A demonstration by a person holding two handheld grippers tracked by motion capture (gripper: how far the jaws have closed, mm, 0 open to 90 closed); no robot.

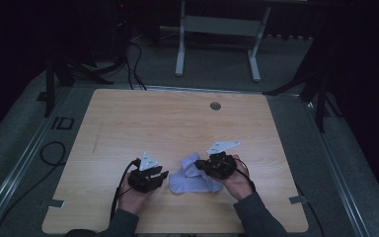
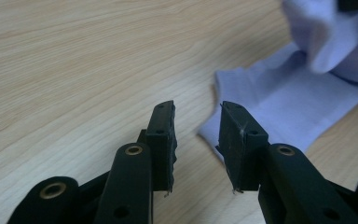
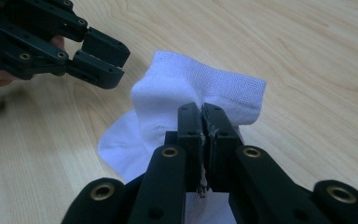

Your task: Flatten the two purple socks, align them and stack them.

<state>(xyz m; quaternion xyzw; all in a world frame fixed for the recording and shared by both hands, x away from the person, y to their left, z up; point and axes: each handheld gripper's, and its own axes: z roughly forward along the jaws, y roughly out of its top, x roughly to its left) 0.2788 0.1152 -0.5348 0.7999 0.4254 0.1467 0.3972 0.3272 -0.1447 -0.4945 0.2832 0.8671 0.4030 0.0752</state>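
A white sock [image 1: 192,177] lies crumpled on the wooden table [image 1: 177,118] near its front edge. My right gripper [image 1: 201,165] is shut on a raised fold of the sock [image 3: 191,81], its jaws [image 3: 201,111] pressed together with fabric between them. Just left of the sock, my left gripper [image 1: 164,175] is held open and has nothing in it. In the left gripper view its jaws [image 2: 197,116] stand a little apart above bare wood, with the sock's flat part [image 2: 284,102] just beyond the right jaw. The left gripper [image 3: 119,60] also appears at the upper left of the right gripper view.
A round grey grommet [image 1: 215,105] sits near the table's far edge. Beyond the table stand a white desk frame [image 1: 217,27] and dark tripod legs [image 1: 321,98]. Black cables [image 1: 54,153] lie on the floor at the left. Tape marks [image 1: 56,203] flank the front corners.
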